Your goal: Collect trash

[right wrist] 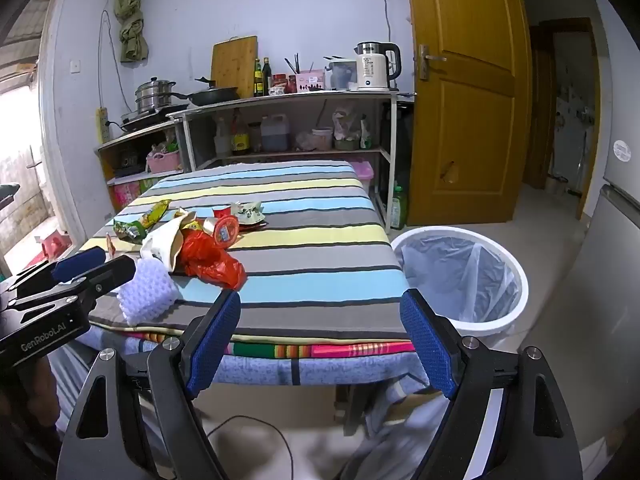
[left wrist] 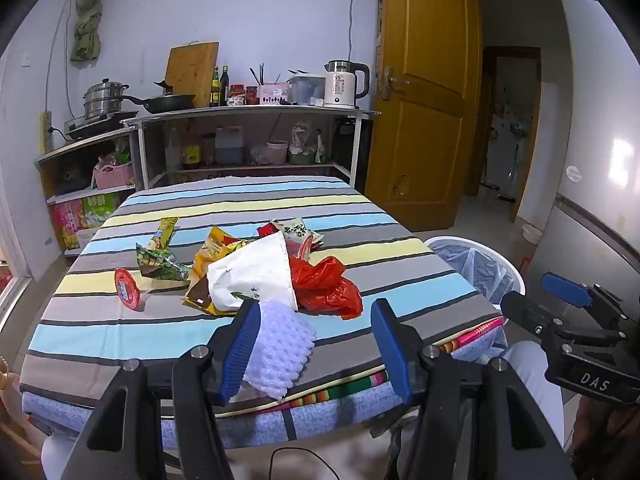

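Note:
A pile of trash lies on the striped table (left wrist: pixel 360 208): a white paper bag (left wrist: pixel 256 276), a red plastic bag (left wrist: pixel 326 286), a yellow wrapper (left wrist: pixel 216 246), green wrappers (left wrist: pixel 160 260) and a red-lidded cup (left wrist: pixel 127 285). A white foam net (left wrist: pixel 280 344) sits at the table's near edge. My left gripper (left wrist: pixel 316 346) is open around it; its left pad is beside the foam and its right pad stands well clear. My right gripper (right wrist: pixel 322 340) hangs open and empty before the table's front edge, left of the lined white bin (right wrist: pixel 460 276).
The bin (left wrist: pixel 476 264) stands on the floor at the table's right corner. Behind the table a shelf unit (left wrist: pixel 248 112) holds a kettle, pans and bottles. A yellow door (left wrist: pixel 424 92) is ajar at the right, with a fridge (left wrist: pixel 600 140) beyond. A cable lies on the floor below.

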Motion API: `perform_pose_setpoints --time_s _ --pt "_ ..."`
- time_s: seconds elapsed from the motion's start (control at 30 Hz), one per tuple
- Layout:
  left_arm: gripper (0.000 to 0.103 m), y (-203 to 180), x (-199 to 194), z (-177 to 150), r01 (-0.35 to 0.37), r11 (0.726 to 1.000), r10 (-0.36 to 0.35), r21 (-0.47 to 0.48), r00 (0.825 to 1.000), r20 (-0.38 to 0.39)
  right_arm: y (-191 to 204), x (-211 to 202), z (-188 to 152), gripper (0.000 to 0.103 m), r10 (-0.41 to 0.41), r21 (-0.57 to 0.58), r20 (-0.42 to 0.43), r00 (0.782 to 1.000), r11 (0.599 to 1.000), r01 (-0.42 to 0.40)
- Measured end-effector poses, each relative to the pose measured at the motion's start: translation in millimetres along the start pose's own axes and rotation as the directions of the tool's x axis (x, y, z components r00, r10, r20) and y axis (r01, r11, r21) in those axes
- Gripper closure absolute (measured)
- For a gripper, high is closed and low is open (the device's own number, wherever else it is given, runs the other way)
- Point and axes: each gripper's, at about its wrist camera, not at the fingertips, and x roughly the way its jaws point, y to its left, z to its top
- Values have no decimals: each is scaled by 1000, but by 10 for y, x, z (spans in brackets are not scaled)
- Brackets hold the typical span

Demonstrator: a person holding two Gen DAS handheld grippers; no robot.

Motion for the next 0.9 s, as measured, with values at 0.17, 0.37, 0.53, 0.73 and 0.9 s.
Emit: perform_pose_setpoints --time_s 0.17,0.37,0.53,0.73,0.9 --pt "46 -7 7 4 1 1000 -1 -1 1000 11 4 4 -2 21 -6 -6 -6 1000 1000 6" --pt "46 -19 -35 54 -6 1000 6 -5 1000 20 13 3 -5 21 -6 -8 -4 1000 1000 6" --pt "46 5 -62 34 0 1000 1 -16 1000 32 4 11 -1 21 -4 -6 -3 1000 1000 4" --pt "46 11 -66 31 3 1000 -2 -19 999 32 1 14 9 21 -3 -6 -6 1000 1000 3" --pt "46 19 -60 26 5 1000 -4 -20 999 32 7 27 -13 21 -2 -8 -7 1000 1000 2"
